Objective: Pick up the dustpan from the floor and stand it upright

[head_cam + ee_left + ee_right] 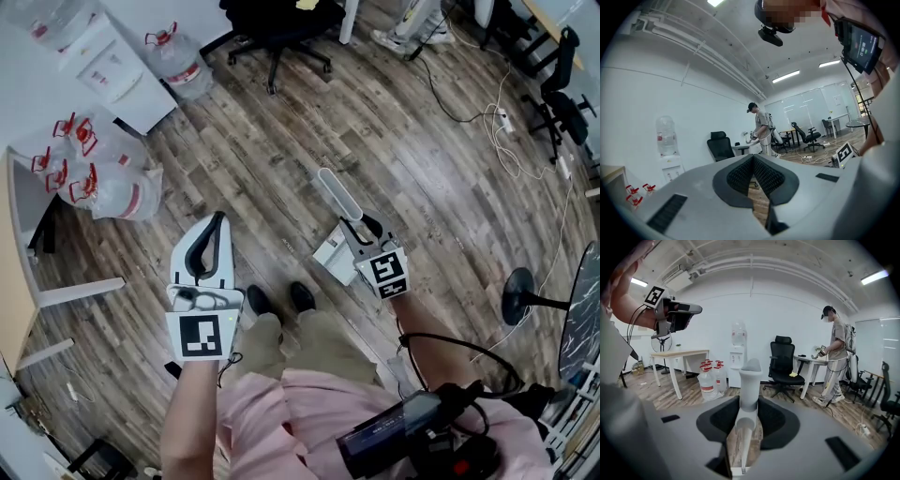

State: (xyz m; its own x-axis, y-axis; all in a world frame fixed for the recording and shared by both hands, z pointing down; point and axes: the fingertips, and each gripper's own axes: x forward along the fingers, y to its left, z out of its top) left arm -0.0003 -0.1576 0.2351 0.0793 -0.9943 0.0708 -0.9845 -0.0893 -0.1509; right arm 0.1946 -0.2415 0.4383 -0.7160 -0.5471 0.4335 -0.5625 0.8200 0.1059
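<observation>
The dustpan (334, 255) is just ahead of the person's black shoes (277, 300), over the wood floor (422, 187), with its long handle angled up and away. The right gripper (361, 230) is clamped on that handle partway up; in the right gripper view the handle stands straight up between the two jaws. Can't tell if the pan's base actually touches the floor. The left gripper (217, 220) has its tips pressed together with nothing in them. Further out, a bunch of red-capped water jugs (98, 183) sits in a clear bag by a table leg. One more jug (180, 64) stands beside the white water dispenser (117, 70). Can't tell how full they are.
</observation>
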